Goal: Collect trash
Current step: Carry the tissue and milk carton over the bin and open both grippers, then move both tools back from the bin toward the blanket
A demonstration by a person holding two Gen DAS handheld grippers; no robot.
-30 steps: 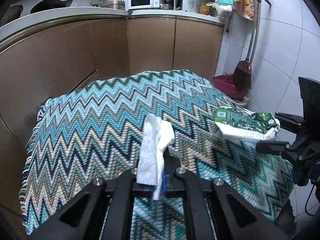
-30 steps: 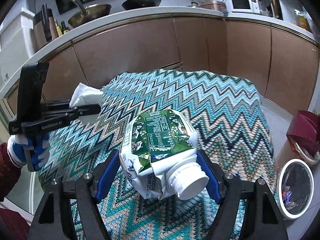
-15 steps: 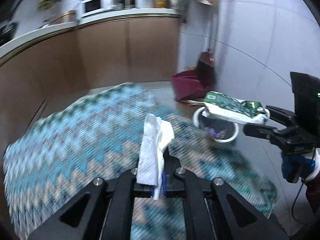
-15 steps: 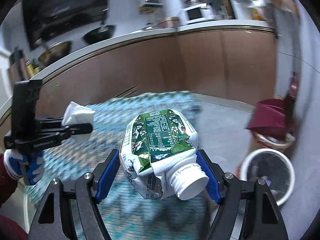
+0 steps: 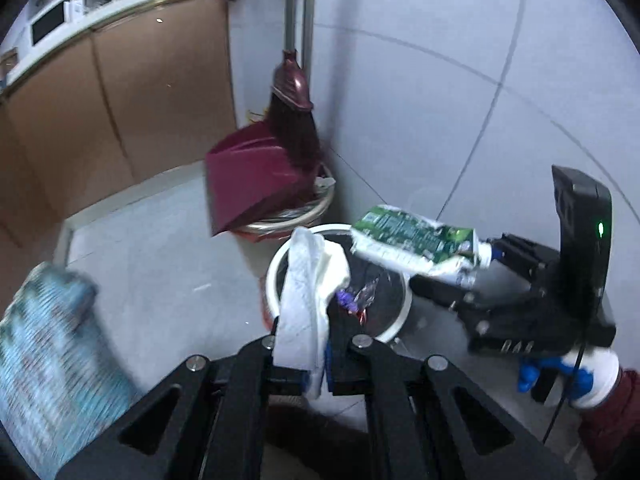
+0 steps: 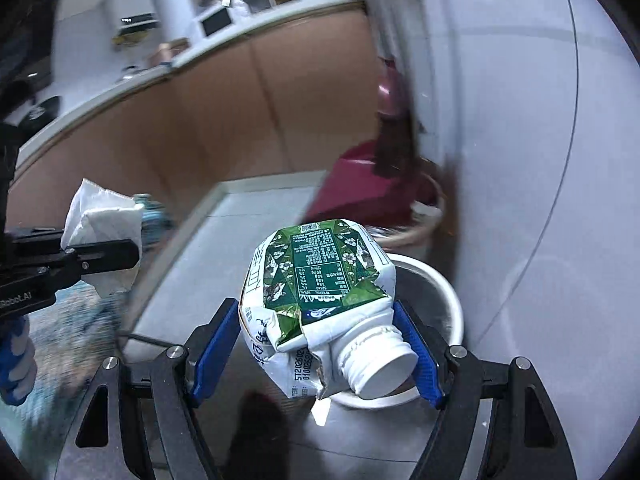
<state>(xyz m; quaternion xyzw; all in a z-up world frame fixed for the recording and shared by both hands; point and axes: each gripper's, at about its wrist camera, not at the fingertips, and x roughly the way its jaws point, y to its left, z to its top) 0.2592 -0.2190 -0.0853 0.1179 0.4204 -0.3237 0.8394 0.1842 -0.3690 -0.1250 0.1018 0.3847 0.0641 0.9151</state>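
The crumpled white tissue (image 5: 308,292) stands pinched between the closed fingers of the left gripper (image 5: 316,364), held over the near rim of the white-rimmed trash bin (image 5: 276,276) on the grey tiled floor (image 5: 160,264). The crushed green-and-white drink carton (image 6: 320,304), its white screw cap facing the camera, is clamped between the blue pads (image 6: 214,344) of the right gripper (image 6: 316,350), directly above the same bin. Behind the bin, a maroon dustpan (image 5: 248,184) and a broom (image 5: 294,120) lean in the corner beside brown cabinets (image 5: 120,100).
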